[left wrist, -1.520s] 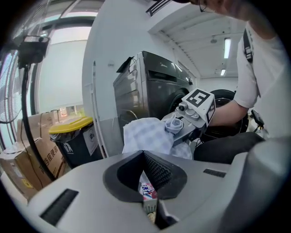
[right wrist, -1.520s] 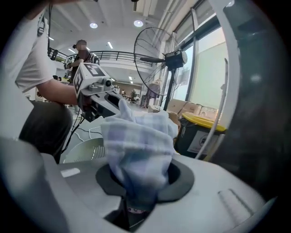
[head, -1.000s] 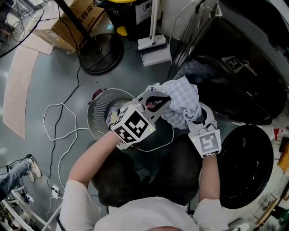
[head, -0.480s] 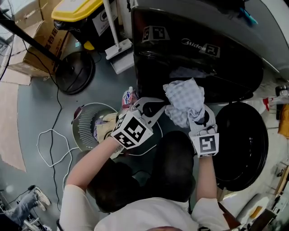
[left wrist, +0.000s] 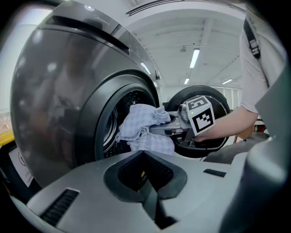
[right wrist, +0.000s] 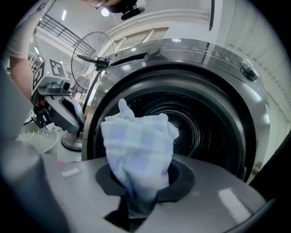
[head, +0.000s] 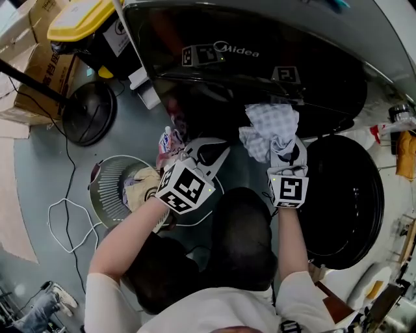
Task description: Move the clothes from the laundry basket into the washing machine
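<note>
My right gripper point(head: 278, 143) is shut on a pale blue checked cloth point(head: 270, 125), holding it up just in front of the washing machine's round opening point(right wrist: 195, 132). The cloth point(right wrist: 136, 145) bunches out above the jaws and hides their tips. The machine's door point(head: 344, 195) stands open to the right. My left gripper point(head: 209, 148) hangs beside it on the left, shut with nothing in it, near the machine's front point(left wrist: 68, 113). From the left gripper view the cloth point(left wrist: 141, 129) shows against the drum. The white laundry basket point(head: 104, 195) sits on the floor at lower left with clothes point(head: 140, 185) inside.
A fan's round black base point(head: 88, 110) stands on the floor left of the machine, with a cardboard box point(head: 32, 84) and a yellow-lidded bin point(head: 84, 19) behind it. A white cable point(head: 62, 221) loops over the grey floor by the basket.
Both grippers have swung from above the basket over to the machine's opening. The checked cloth has stayed in the right gripper, and the left gripper has stayed shut.
</note>
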Available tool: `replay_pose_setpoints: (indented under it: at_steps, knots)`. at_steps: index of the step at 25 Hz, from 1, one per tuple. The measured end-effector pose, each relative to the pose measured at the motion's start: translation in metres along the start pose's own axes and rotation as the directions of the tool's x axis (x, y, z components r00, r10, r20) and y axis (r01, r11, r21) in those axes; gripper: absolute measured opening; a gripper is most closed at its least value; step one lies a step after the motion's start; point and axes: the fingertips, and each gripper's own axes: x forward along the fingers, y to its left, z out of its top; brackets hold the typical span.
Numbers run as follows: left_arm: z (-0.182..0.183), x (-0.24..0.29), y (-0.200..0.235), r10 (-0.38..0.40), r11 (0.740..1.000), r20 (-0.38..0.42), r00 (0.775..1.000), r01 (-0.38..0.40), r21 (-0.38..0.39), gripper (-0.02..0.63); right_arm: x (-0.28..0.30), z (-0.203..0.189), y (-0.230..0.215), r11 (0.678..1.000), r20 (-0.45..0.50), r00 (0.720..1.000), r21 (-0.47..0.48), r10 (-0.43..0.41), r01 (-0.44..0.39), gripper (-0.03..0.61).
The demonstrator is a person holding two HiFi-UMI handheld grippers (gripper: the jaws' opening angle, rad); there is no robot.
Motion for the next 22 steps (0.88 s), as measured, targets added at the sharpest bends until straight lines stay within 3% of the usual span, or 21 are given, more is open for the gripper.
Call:
replay_pose_setpoints:
  at_steps: [3, 8, 12, 16, 20, 22]
  knots:
    - [-0.005, 0.013, -0.001, -0.011, 0.998, 0.011, 1.000, 0.011, -0.057, 0.006, 0.007, -0.007, -0.006, 1.000, 0.013, 1.000, -0.003, -0.024, 0.024, 0.119]
    - [-0.020, 0.028, -0.015, -0.047, 0.998, -0.050, 0.998, 0.049, 0.047, 0.006, 0.016, -0.016, -0.016, 0.997, 0.038, 0.997, -0.011, -0.070, 0.070, 0.120]
    - [-0.027, 0.038, -0.018, -0.061, 0.998, -0.032, 0.998, 0.060, -0.016, 0.006, 0.025, -0.011, -0.017, 0.996, 0.077, 0.994, -0.037, -0.075, 0.078, 0.120]
    - [-0.035, 0.044, -0.022, -0.072, 0.994, -0.085, 0.994, 0.078, 0.076, 0.006, 0.039, -0.015, -0.023, 0.992, 0.099, 0.991, -0.087, -0.086, 0.094, 0.120]
    - [-0.033, 0.049, -0.022, -0.081, 0.997, -0.062, 0.995, 0.082, 0.014, 0.006, 0.052, -0.020, -0.024, 0.984, 0.093, 0.991, -0.144, -0.094, 0.106, 0.118]
    - [-0.034, 0.049, -0.025, -0.088, 0.995, -0.081, 0.993, 0.092, 0.049, 0.006, 0.059, -0.017, -0.029, 0.979, 0.125, 0.986, -0.152, -0.114, 0.133, 0.118]
